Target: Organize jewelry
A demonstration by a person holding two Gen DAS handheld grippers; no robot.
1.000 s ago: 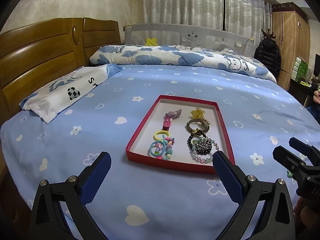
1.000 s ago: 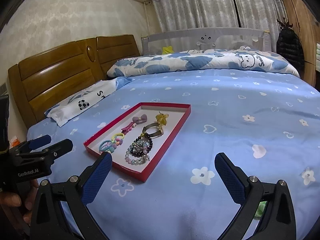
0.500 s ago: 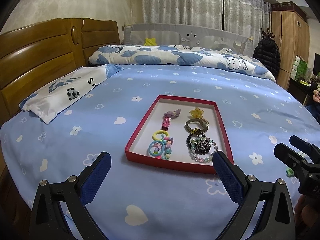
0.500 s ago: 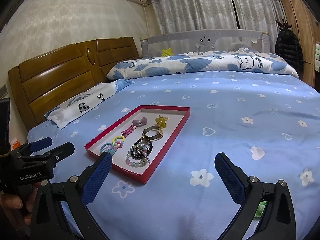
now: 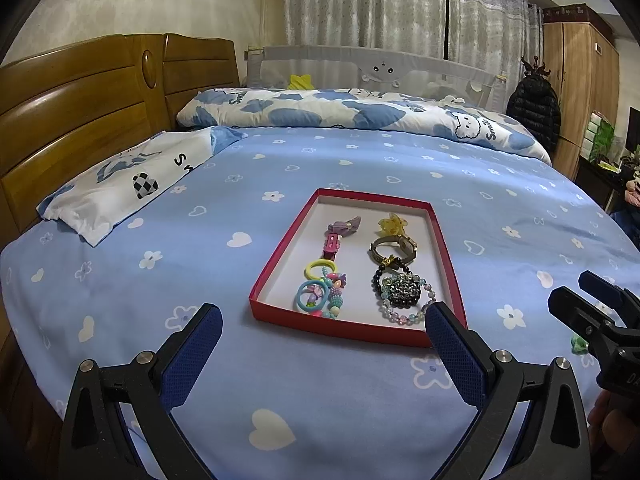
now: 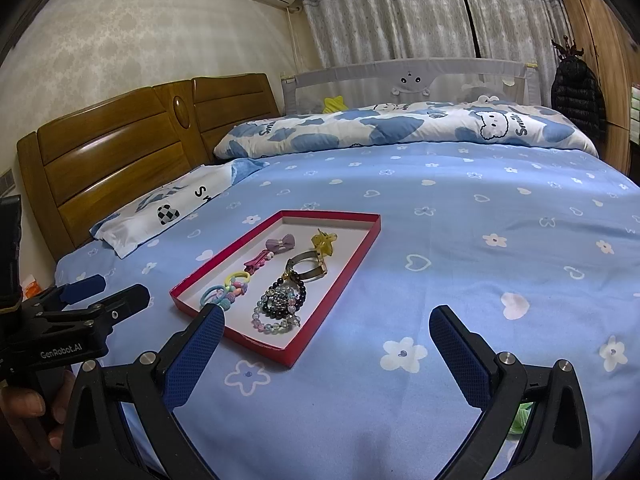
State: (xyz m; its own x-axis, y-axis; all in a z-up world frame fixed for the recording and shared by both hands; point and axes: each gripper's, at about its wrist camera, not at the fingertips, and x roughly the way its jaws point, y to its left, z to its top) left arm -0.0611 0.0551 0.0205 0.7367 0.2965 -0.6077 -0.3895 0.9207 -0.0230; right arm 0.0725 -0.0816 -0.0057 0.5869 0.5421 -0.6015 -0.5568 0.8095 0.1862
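Observation:
A red-rimmed tray (image 5: 276, 264) (image 6: 344, 264) lies on the blue bedsheet. It holds a purple bow clip (image 5: 346, 226), a pink clip (image 5: 332, 245), coloured hair ties (image 5: 316, 292), a yellow flower clip (image 5: 394, 224), a gold watch (image 5: 394, 246) and beaded bracelets (image 5: 400, 292) (image 6: 280, 304). My left gripper (image 5: 322, 350) is open and empty, just short of the tray's near rim. My right gripper (image 6: 326, 354) is open and empty, to the right of the tray's near corner. A small green item (image 5: 578, 344) (image 6: 520, 420) lies on the sheet under the right gripper.
A wooden headboard (image 5: 80, 120) stands at the left with a white pillow (image 5: 124, 184) before it. A rolled blue-and-white duvet (image 5: 360, 114) lies along the far side, with a grey bed rail (image 5: 380, 70) behind. A wardrobe (image 5: 580, 92) and dark jacket (image 5: 534, 108) stand at right.
Both grippers have tilted slightly, so the tray sits a little higher and farther in each view. Both stay open and empty. The jewelry has not moved.

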